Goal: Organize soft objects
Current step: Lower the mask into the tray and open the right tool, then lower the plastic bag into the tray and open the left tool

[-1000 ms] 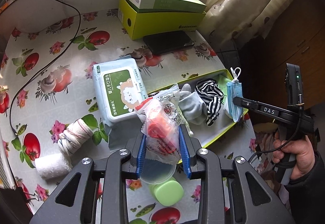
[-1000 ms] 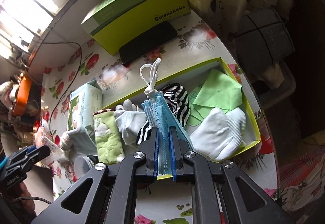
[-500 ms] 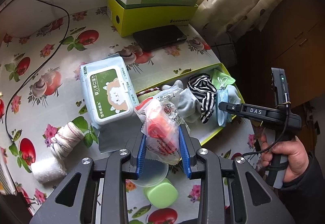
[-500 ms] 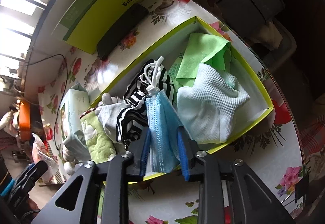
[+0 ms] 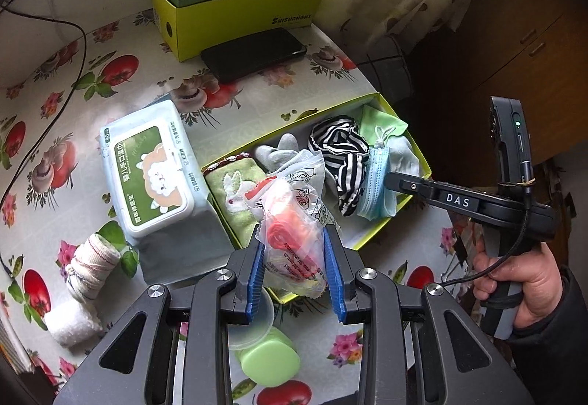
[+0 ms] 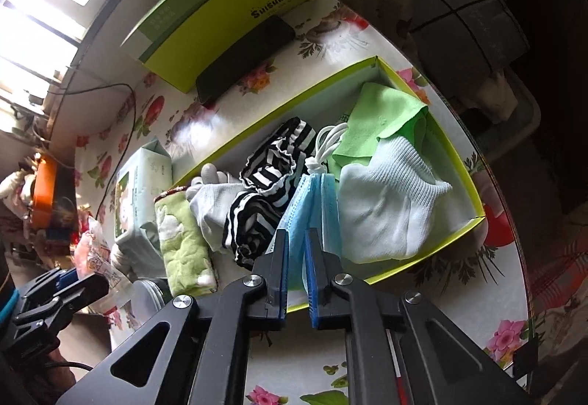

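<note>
My left gripper (image 5: 294,252) is shut on a clear plastic packet with red contents (image 5: 294,221), held above the near left end of the yellow-green tray (image 5: 422,162). In the tray lie a green rabbit towel (image 6: 180,243), a grey glove (image 6: 209,199), a striped cloth (image 6: 272,166), a white sock (image 6: 386,206) and a green cloth (image 6: 382,114). My right gripper (image 6: 297,239) points down into the tray. Its jaws are closing on a folded blue face mask (image 6: 312,195), which stands between the striped cloth and the sock with both pads against it.
A pack of wet wipes (image 5: 147,169) leans against the tray's left side. Bandage rolls (image 5: 88,261) lie at the near left, and a green-lidded jar (image 5: 268,357) sits under my left gripper. A black phone (image 5: 253,52) and a green box (image 5: 239,0) are at the back. The table edge runs just right of the tray.
The left gripper has carried the packet right, toward the tray. The right gripper lowered the mask into the tray; its jaws spread apart and have narrowed on the mask again.
</note>
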Demonstrator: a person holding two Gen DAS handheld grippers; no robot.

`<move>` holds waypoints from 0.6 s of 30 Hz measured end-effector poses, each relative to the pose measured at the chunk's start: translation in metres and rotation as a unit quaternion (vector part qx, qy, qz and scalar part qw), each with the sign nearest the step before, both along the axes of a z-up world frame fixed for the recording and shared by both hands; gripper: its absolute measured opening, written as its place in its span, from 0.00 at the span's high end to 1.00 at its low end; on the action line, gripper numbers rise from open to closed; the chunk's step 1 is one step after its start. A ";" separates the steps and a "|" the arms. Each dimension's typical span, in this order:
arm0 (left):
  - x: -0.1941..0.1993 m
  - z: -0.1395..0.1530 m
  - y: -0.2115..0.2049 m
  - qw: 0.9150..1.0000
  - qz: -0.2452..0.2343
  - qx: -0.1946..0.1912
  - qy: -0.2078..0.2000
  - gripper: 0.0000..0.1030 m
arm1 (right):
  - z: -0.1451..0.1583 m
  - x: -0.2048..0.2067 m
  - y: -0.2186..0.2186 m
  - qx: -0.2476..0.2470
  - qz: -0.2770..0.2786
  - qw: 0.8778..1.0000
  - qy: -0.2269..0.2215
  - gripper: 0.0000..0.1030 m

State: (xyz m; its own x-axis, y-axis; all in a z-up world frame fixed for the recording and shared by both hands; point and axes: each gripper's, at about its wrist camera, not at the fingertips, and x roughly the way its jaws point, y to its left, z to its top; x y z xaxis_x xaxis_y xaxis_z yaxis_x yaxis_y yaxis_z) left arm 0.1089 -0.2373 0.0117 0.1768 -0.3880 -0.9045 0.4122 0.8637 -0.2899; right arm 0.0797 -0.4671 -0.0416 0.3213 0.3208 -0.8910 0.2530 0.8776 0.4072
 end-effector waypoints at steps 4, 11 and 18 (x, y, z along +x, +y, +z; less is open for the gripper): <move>0.002 -0.009 -0.012 1.000 -0.017 0.003 0.008 0.70 | -0.008 -0.001 0.000 -0.001 0.002 1.000 0.013 0.92; 0.008 -0.027 -0.036 0.999 -0.049 0.002 0.018 0.70 | 0.009 -0.003 -0.006 -0.001 0.004 1.000 -0.013 0.91; 0.010 -0.046 -0.048 0.997 -0.057 0.000 0.044 0.61 | 0.021 -0.005 -0.004 -0.003 0.018 0.999 -0.028 0.91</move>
State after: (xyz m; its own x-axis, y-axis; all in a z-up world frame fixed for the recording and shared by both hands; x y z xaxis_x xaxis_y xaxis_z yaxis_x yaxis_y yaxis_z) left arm 0.1190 -0.2857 -0.0339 0.0519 -0.4006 -0.9148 0.4819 0.8124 -0.3284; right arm 0.0749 -0.4708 -0.0202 0.3599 0.3269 -0.8738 0.1977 0.8886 0.4139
